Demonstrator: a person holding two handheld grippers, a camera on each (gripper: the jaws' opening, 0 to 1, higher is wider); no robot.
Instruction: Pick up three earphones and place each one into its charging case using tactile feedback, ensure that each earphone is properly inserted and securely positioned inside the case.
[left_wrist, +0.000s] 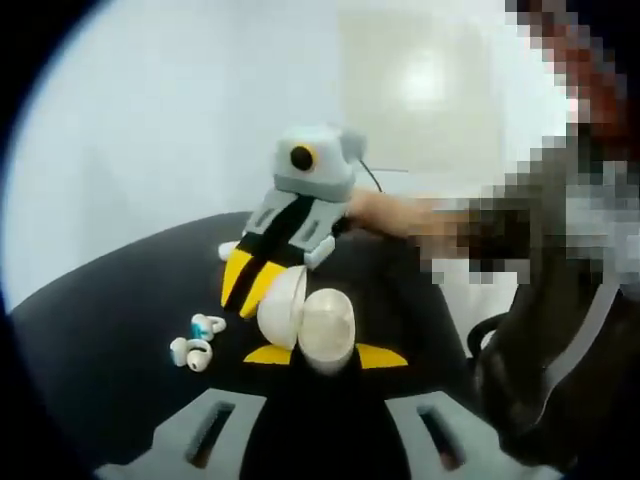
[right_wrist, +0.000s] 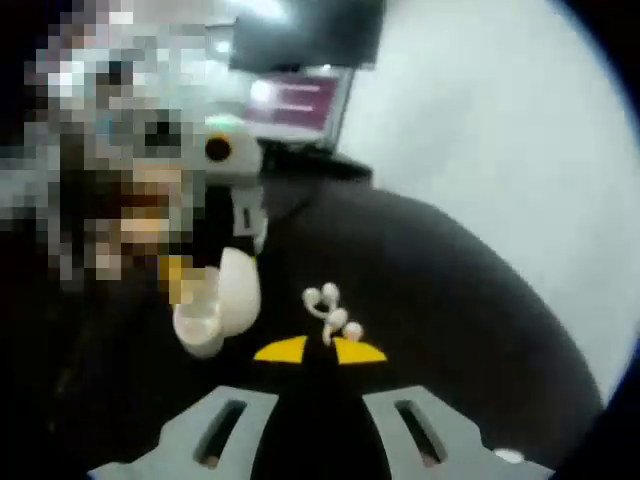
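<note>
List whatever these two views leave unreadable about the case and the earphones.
- Case, left gripper view: the left gripper covers its lower part; the slots inside cannot be seen.
- Case, right gripper view: blur hides whether an earphone sits inside.
- Earphones: too small and blurred to count parts.
- Earphones, right gripper view: whether the right gripper touches them is unclear.

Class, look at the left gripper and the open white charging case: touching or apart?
Touching. In the left gripper view, the left gripper clamps the charging case between its yellow tips.
</note>
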